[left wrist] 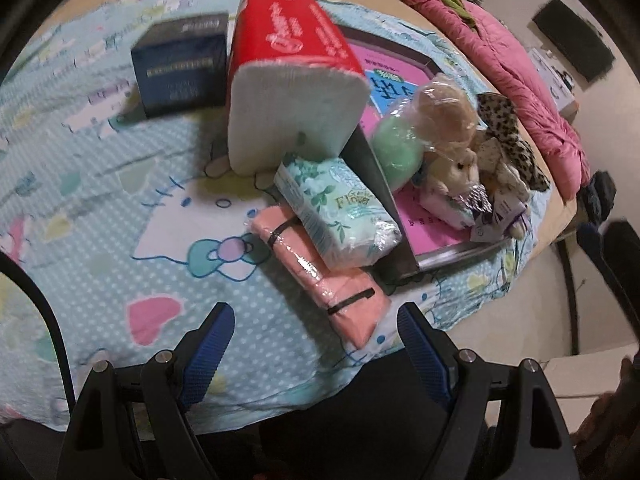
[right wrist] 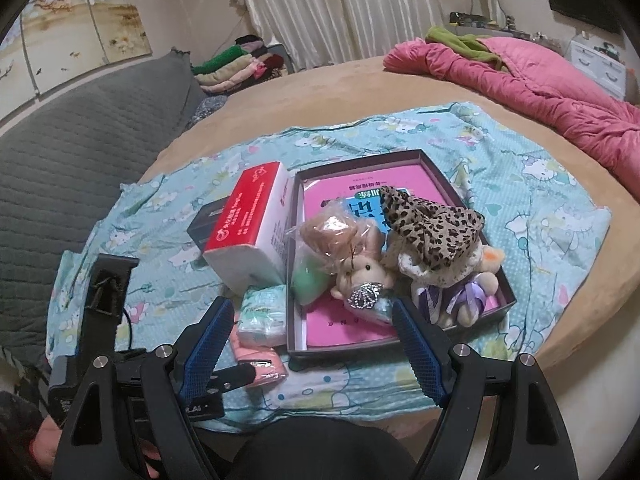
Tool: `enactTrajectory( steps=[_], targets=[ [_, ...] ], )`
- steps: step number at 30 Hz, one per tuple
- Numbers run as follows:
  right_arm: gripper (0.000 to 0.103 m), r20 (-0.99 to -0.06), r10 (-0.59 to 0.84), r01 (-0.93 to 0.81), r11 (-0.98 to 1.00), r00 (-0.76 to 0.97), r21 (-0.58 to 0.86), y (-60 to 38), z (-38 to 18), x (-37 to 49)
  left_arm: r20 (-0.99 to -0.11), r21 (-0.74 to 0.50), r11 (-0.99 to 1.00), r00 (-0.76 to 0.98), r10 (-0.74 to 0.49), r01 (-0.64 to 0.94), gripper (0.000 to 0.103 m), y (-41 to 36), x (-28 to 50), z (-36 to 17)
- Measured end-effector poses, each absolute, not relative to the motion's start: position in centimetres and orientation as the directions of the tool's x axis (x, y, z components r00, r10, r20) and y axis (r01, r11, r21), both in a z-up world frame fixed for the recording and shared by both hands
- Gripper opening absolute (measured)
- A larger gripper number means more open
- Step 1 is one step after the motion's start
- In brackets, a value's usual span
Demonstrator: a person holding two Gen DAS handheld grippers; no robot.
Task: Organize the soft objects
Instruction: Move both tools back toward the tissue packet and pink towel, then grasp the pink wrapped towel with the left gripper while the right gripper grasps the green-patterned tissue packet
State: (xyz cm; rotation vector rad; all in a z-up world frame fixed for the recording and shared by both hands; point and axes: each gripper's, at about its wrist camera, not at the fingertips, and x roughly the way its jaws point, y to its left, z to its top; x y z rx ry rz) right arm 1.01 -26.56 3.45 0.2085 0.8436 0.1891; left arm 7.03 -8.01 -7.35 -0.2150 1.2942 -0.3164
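Note:
A pink cloth in clear wrap (left wrist: 320,276) lies on the patterned sheet, and a floral tissue pack (left wrist: 336,212) leans on it. My left gripper (left wrist: 316,312) hovers open just short of the cloth's near end, with nothing between its fingers. Behind stands a red tissue pack (left wrist: 288,80). A dark shallow box (right wrist: 294,280) holds a pink book, a bagged plush with a green ball (right wrist: 320,256), a small bunny plush (right wrist: 360,272) and a leopard-print toy (right wrist: 432,216). My right gripper (right wrist: 312,306) is open above the box's near end, empty.
A dark blue carton (left wrist: 182,64) stands left of the red pack. A pink quilt (right wrist: 540,84) lies across the far right of the round bed. Folded clothes (right wrist: 236,64) are piled by the curtain, and a grey cushion (right wrist: 80,128) is at the left.

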Motion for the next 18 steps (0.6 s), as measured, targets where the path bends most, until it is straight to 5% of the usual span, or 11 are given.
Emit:
enactTrajectory(
  steps=[18],
  targets=[
    [0.083, -0.733, 0.269, -0.068, 0.954, 0.624, 0.292, -26.9, 1.5, 2.0, -0.929, -0.236, 0.964, 0.262, -0.261, 0.123, 0.076, -11.3, 10.1, -9.2]
  ],
)
